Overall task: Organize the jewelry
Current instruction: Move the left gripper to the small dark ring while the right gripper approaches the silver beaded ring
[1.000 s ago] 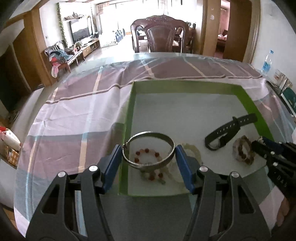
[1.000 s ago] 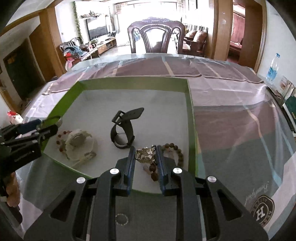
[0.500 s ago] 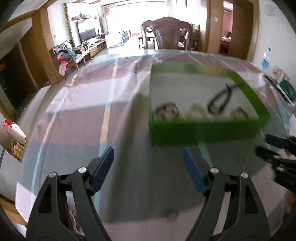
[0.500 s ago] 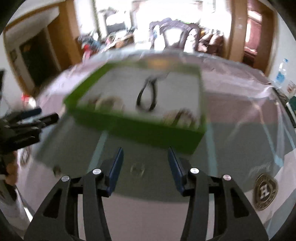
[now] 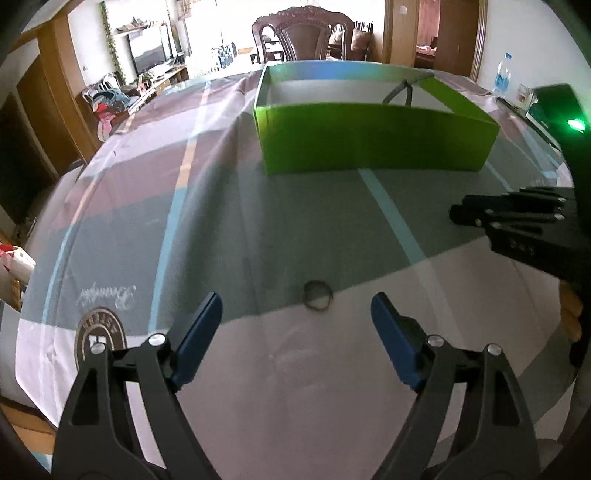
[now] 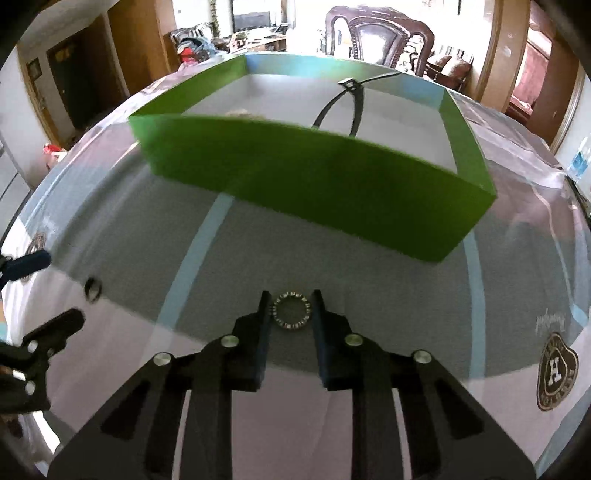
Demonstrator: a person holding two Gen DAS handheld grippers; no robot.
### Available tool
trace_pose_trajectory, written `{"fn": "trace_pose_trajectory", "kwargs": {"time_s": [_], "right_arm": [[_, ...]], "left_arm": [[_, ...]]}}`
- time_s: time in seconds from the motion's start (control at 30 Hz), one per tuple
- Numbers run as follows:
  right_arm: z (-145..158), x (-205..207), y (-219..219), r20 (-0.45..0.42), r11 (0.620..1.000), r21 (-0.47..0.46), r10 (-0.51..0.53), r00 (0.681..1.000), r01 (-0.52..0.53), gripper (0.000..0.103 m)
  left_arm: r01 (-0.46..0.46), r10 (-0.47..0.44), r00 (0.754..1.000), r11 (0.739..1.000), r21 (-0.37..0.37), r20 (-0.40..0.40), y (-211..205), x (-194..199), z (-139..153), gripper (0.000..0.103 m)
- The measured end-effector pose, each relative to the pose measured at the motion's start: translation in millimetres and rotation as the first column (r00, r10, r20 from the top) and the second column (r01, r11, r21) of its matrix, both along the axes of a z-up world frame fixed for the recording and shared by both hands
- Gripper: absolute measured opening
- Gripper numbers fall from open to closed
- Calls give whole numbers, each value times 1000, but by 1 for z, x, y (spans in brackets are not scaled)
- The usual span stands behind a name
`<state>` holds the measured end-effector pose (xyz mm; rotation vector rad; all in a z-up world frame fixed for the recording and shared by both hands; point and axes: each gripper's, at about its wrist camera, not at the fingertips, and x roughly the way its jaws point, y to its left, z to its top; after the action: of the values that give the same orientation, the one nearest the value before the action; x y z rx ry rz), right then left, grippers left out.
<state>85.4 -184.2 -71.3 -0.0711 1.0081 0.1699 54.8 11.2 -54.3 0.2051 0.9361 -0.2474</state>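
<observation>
Table (image 5: 258, 229): covered with a plaid cloth in mauve, grey and white blocks with light blue and yellow stripes; round brown crest logos printed near the front edge.
Green box (image 5: 369, 140): open-topped, green walls, white floor; stands on the cloth well beyond both grippers. In the right wrist view (image 6: 314, 184) its near wall hides most of the floor.
Box contents: a black watch strap (image 6: 349, 98) rises above the near wall, buckle up; a pale, blurred item (image 6: 240, 112) shows just over the wall at left, kind cannot be told. The rest of the floor is hidden.
Chair (image 5: 304, 35): dark carved wood, at the far side of the table.
Water bottle (image 5: 501, 79): upright at the far right of the table.
Left gripper (image 5: 295, 314): blue-padded fingers wide apart, holding nothing, low over the cloth.
Right gripper (image 6: 291, 301): fingers narrowly spaced on either side of the beaded ring; whether the pads touch it cannot be told.
Dark ring (image 5: 317, 295): small, lying flat on the cloth outside the box, just ahead of the left gripper and between its finger lines; also seen at far left in the right wrist view (image 6: 92, 288).
Beaded ring (image 6: 291, 310): small, silver-toned, studded band, flat on the cloth outside the box, between the right fingertips.
</observation>
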Motion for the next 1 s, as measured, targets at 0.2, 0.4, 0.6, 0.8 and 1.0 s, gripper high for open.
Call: {"fn": "trace_pose_trajectory", "kwargs": {"time_s": [0.2, 0.4, 0.6, 0.8, 1.0], "right_arm": [[-1, -35, 1, 4, 1000, 0, -9, 1000, 9, 22], [-2, -51, -9, 14, 997, 23, -77, 997, 77, 25], [-4, -55, -8, 23, 996, 43, -85, 996, 84, 25], [-3, -54, -8, 31, 996, 34, -88, 996, 87, 26], [-3, -54, -6, 33, 995, 31, -99, 995, 98, 32]], "left_arm": [[3, -4, 999, 999, -43, -33, 1, 2, -7, 76], [-15, 12, 998, 998, -54, -54, -4, 10, -13, 58], [26, -33, 997, 994, -107, -65, -9, 9, -10, 43], [104, -115, 992, 981, -162, -59, -22, 0, -8, 43], [40, -41, 999, 998, -56, -5, -24, 0, -8, 43]]}}
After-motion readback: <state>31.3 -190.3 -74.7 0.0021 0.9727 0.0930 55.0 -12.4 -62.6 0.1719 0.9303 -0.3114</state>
